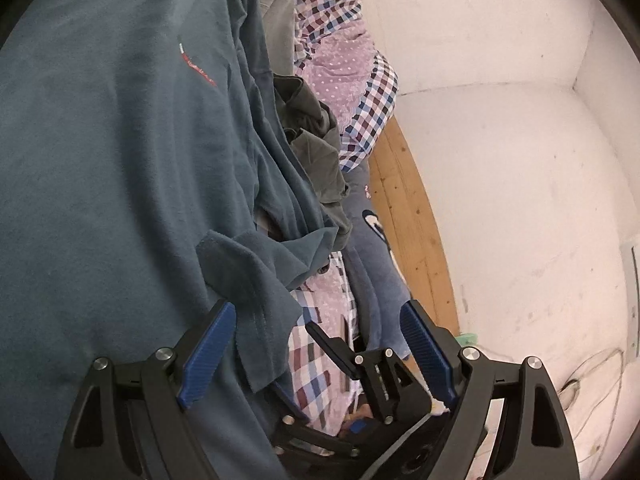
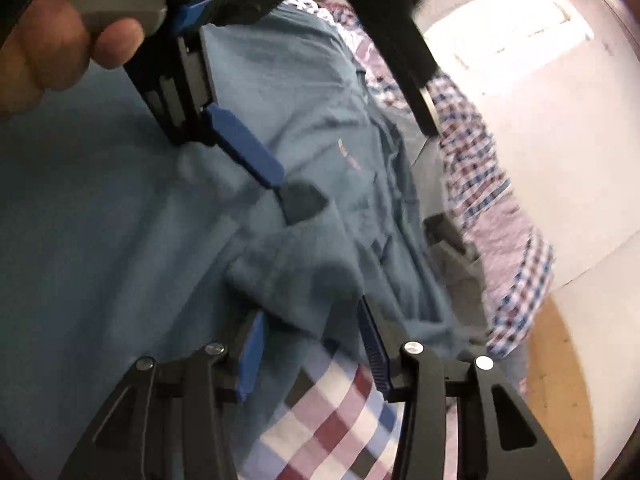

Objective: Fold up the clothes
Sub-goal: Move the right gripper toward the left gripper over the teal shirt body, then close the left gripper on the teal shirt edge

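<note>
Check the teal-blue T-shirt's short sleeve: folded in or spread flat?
Partly folded. The teal-blue T-shirt's short sleeve lies doubled over, hem bunched, between the open left gripper fingers; not flat.

left claw point(image 1: 318, 322): black frame, blue ribbed pads, silver screws | right claw point(image 2: 312, 334): same

The teal shirt point(image 1: 112, 168) is seen to be of soft, matt knit cloth with a faintly napped surface and a small red embroidered mark. The checked sheet point(image 1: 372, 92) beneath is thin woven cloth, matt. The left gripper point(image 1: 320, 316) is made of matt black plastic, with ribbed blue finger pads point(image 1: 208, 356) and shiny metal pins. The bed frame point(image 1: 416, 216) is of bare knotted wood, and the wall point(image 1: 500, 160) is scuffed matt plaster.
</note>
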Motion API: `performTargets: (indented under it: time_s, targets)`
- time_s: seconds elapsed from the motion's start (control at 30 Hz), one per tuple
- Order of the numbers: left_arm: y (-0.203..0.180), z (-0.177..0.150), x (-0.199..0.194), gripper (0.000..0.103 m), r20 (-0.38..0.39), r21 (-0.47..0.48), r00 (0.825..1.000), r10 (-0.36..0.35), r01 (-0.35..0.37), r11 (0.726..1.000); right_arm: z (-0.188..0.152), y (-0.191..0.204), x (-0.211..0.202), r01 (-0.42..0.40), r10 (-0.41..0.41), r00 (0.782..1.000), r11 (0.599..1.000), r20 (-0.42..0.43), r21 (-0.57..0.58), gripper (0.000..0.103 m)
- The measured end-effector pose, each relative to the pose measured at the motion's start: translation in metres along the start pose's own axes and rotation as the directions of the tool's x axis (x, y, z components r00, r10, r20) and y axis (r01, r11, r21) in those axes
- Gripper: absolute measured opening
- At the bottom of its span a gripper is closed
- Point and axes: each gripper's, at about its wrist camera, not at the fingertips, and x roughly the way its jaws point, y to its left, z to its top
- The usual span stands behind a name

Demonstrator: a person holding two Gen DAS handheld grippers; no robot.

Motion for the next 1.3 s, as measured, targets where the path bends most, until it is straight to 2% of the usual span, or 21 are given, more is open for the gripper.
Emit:
performTargets:
  time_s: [0.1,0.23,0.3,0.37,0.53,0.67,0.8,0.83,1.0,1.13,1.3]
  targets:
    - [0.006,0.003,-0.004,0.087,0.011,-0.055,0.999,-0.034,0.034,0.998,0.008,0.008,-0.002,0.051,-0.050,0.998,0.998,0.038,-0.032,0.047]
    - [0.010,0.006,-0.007,0.087,0.019,-0.110,0.998,-0.062,0.064,0.992,0.017,0.009,-0.005,0.021,-0.020,0.997,1.000,0.069,-0.012,0.045]
    - [0.012,0.007,-0.008,0.087,0.022,-0.125,0.997,-0.071,0.073,0.989,0.021,0.003,-0.004,0.006,-0.007,0.998,1.000,0.066,0.016,0.022]
    - [0.013,0.008,-0.009,0.087,0.025,-0.140,0.996,-0.080,0.083,0.987,0.024,-0.007,-0.002,0.007,-0.010,0.998,0.999,0.060,0.053,0.007]
    - [0.014,0.007,-0.010,0.087,0.022,-0.154,0.996,-0.087,0.090,0.984,0.024,-0.040,-0.003,-0.028,0.014,0.997,0.977,0.069,0.212,0.006]
    - [0.015,0.003,-0.005,0.087,0.009,-0.183,0.993,-0.116,0.116,0.976,0.019,-0.071,-0.007,-0.076,0.047,0.995,0.919,0.084,0.388,0.004]
    - [0.015,-0.007,0.009,0.087,-0.009,-0.270,0.973,-0.229,0.218,0.938,0.018,-0.091,-0.016,-0.100,0.054,0.993,0.862,0.105,0.498,0.004]
    - [0.013,-0.009,0.013,0.087,-0.015,-0.281,0.969,-0.248,0.234,0.931,0.018,-0.093,-0.018,-0.108,0.056,0.992,0.852,0.115,0.512,0.004]
    - [0.004,-0.010,0.021,0.087,-0.024,-0.256,0.971,-0.237,0.223,0.941,0.024,-0.091,-0.029,-0.181,0.109,0.980,0.834,0.166,0.522,0.004]
    - [0.006,-0.006,0.011,0.087,0.051,-0.232,0.980,-0.194,0.201,0.952,0.028,-0.085,-0.033,-0.246,0.166,0.967,0.811,0.195,0.531,0.004]
    - [0.013,-0.013,0.015,0.087,0.067,-0.294,0.968,-0.240,0.249,0.923,0.033,-0.078,-0.036,-0.245,0.166,0.967,0.818,0.194,0.520,0.004]
